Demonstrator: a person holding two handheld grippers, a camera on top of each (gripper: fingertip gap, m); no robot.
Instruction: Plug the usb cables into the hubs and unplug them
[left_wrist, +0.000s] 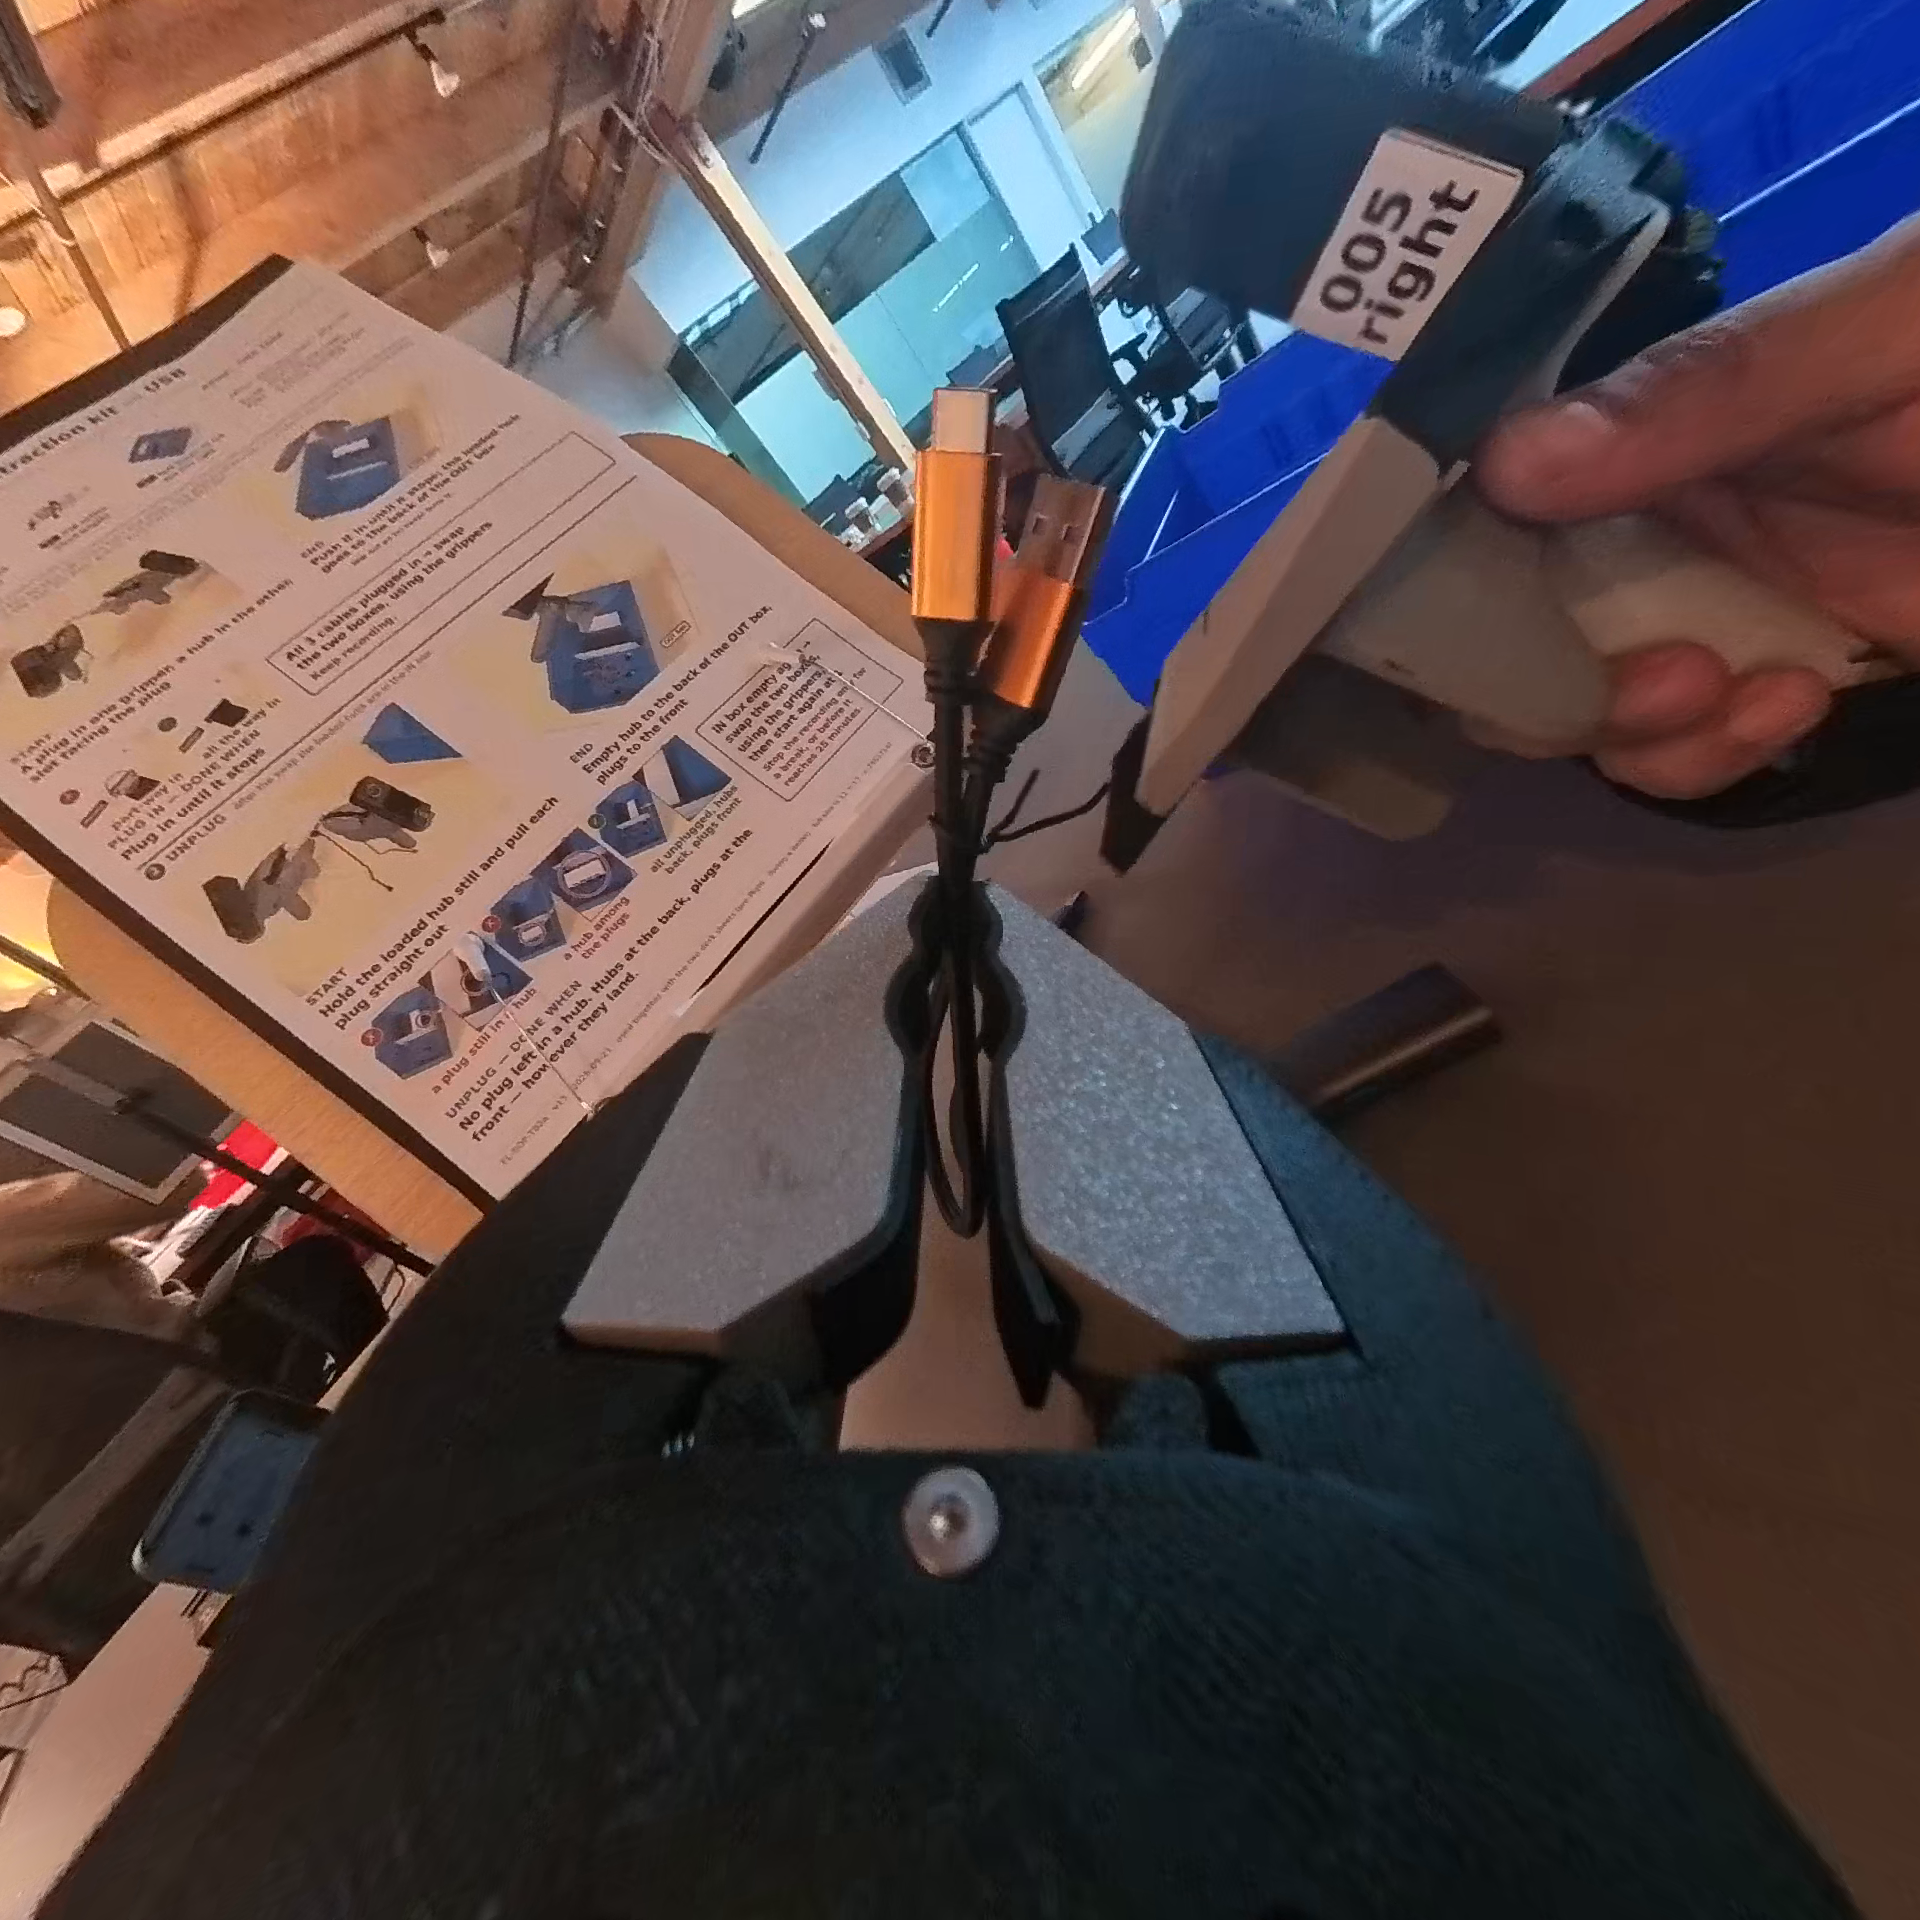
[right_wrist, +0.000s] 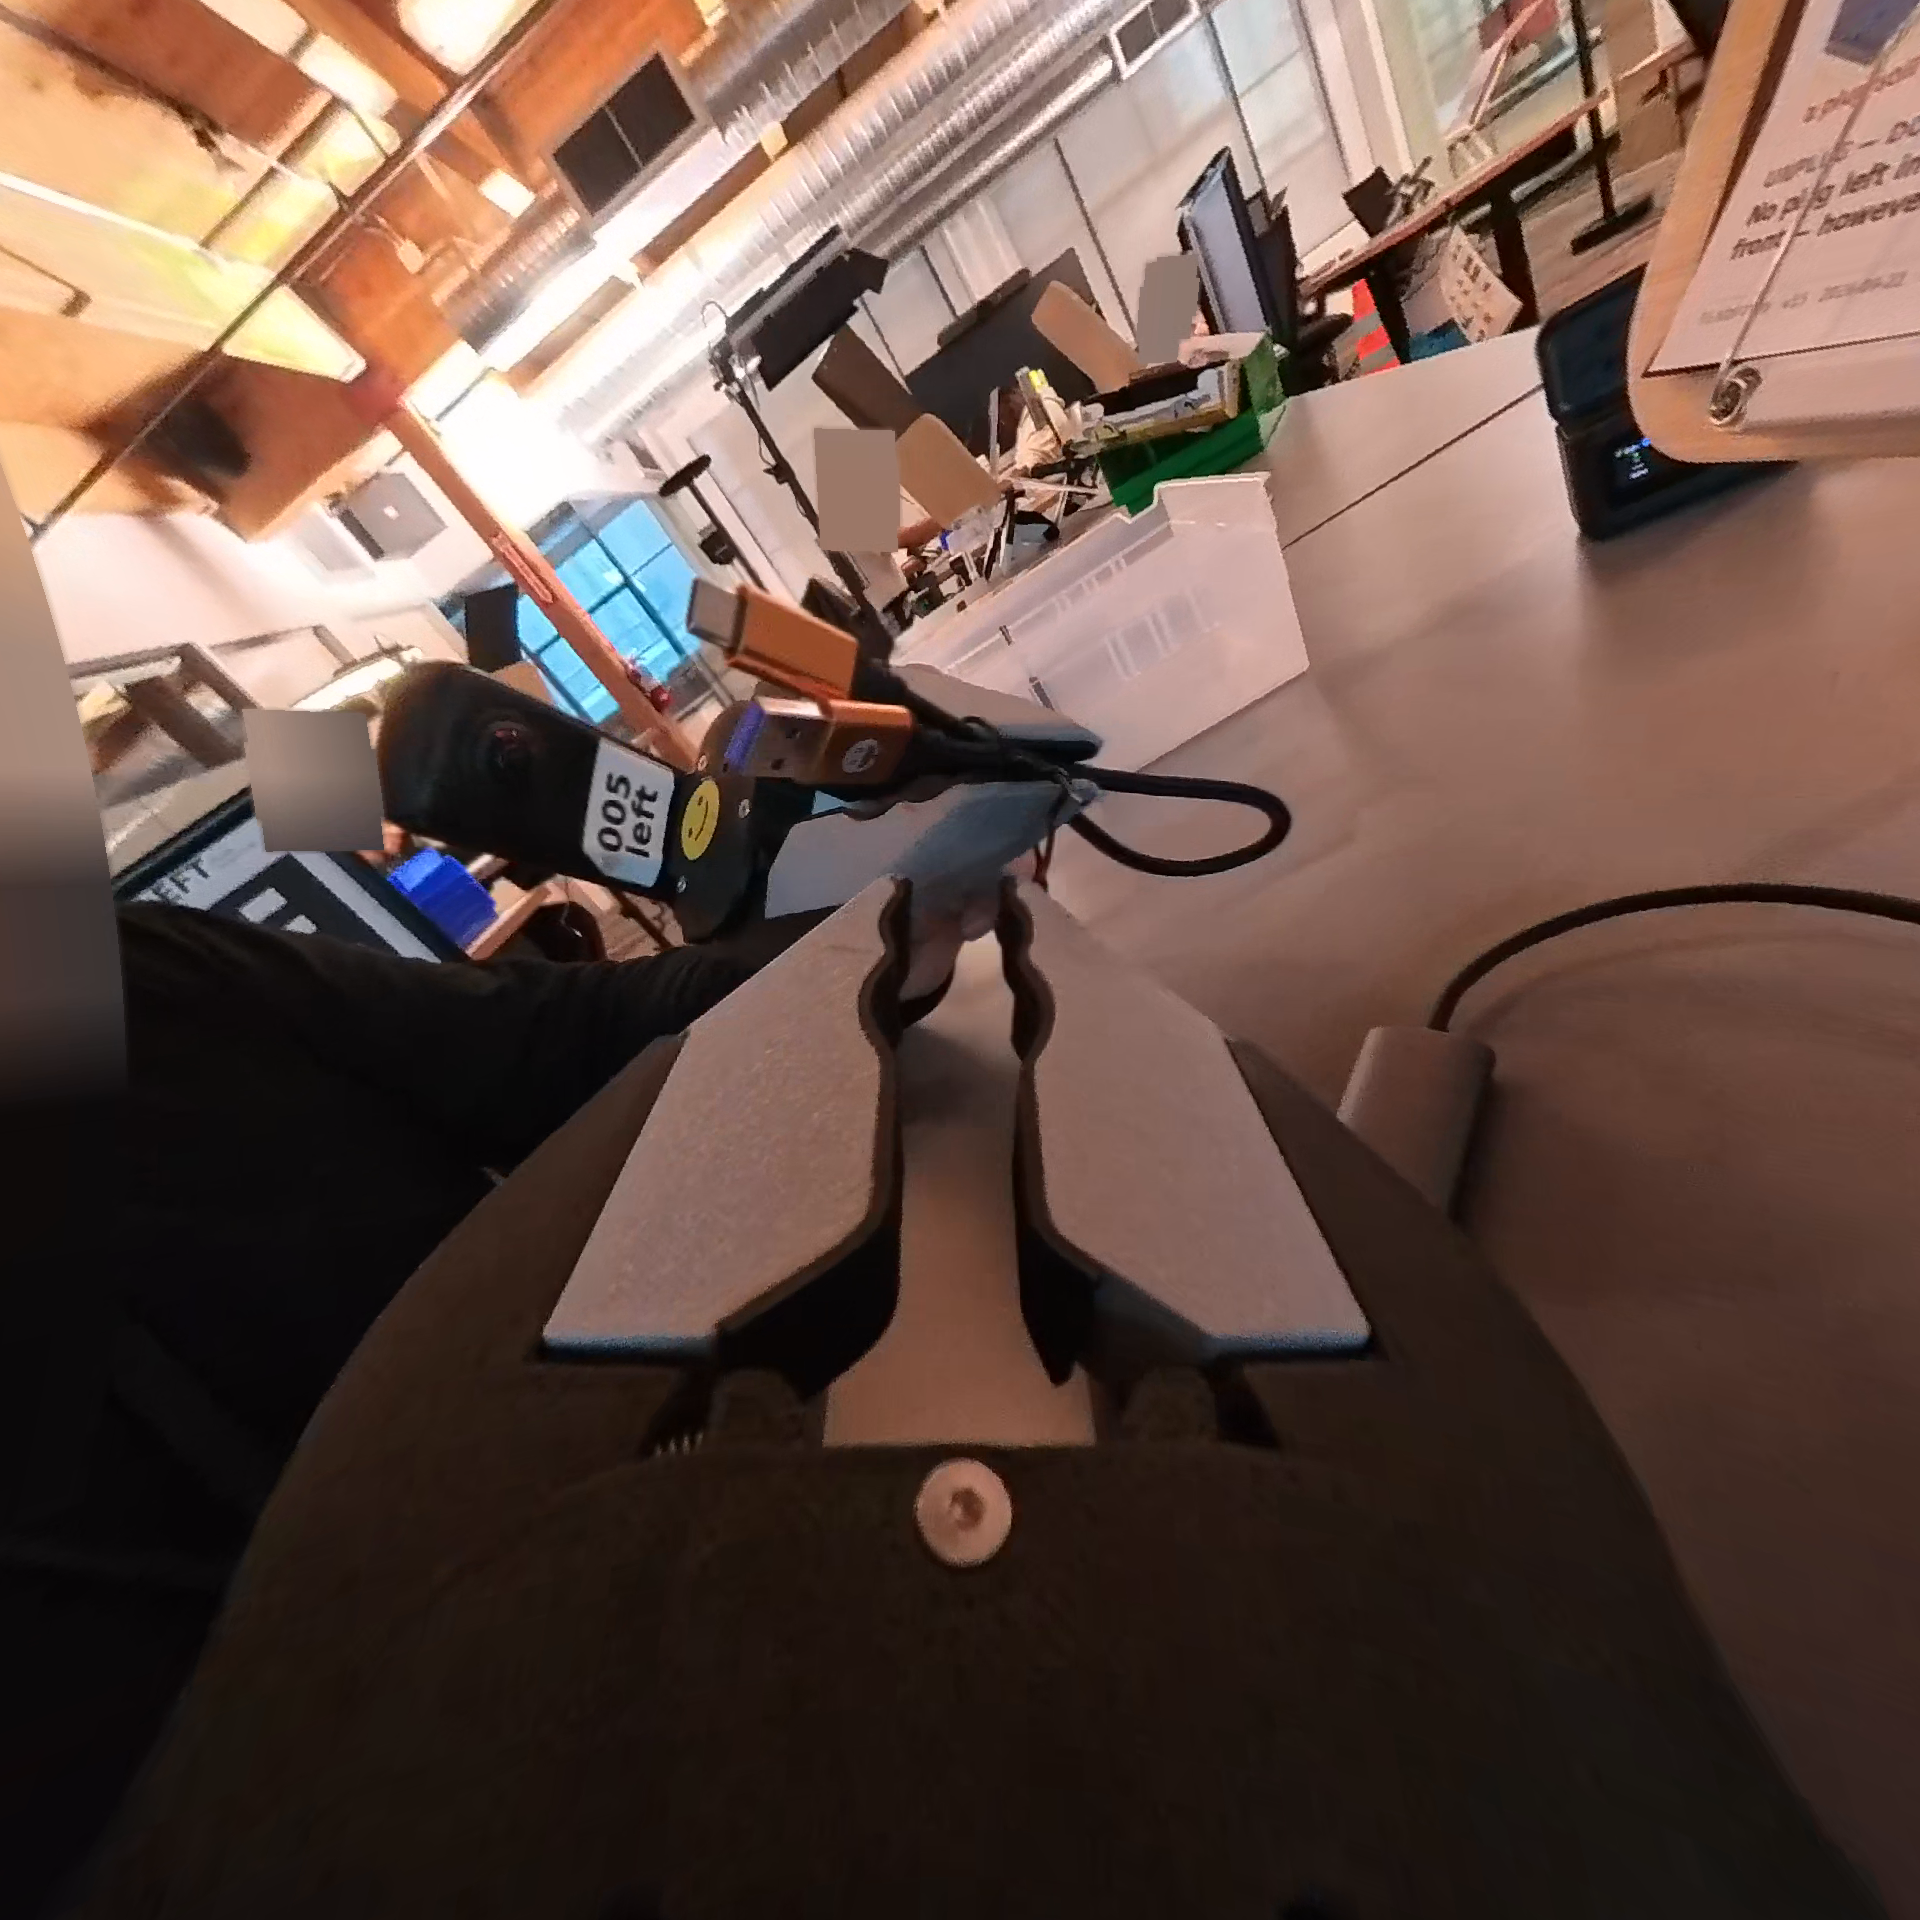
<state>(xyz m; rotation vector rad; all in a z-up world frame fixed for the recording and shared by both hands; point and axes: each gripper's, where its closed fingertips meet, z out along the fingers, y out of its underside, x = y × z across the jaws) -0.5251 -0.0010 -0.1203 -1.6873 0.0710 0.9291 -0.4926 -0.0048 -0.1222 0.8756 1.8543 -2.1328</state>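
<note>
Pinching a folded black USB cable (left_wrist: 961, 1039) in my left gripper (left_wrist: 956, 914), its two orange plugs (left_wrist: 951, 530) pointing far upward; my right gripper (right_wrist: 951, 925), jaws slightly spread and empty, sits just right.

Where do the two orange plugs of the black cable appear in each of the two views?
Left wrist view: the orange plugs stand up at upper centre, above the shut left gripper that pinches their black cable.
Right wrist view: the orange plugs lie left of centre, sticking out leftward from the left gripper, beyond the open right gripper.
Shared landmark: the instruction sheet, at the top right corner in the right wrist view.
</note>
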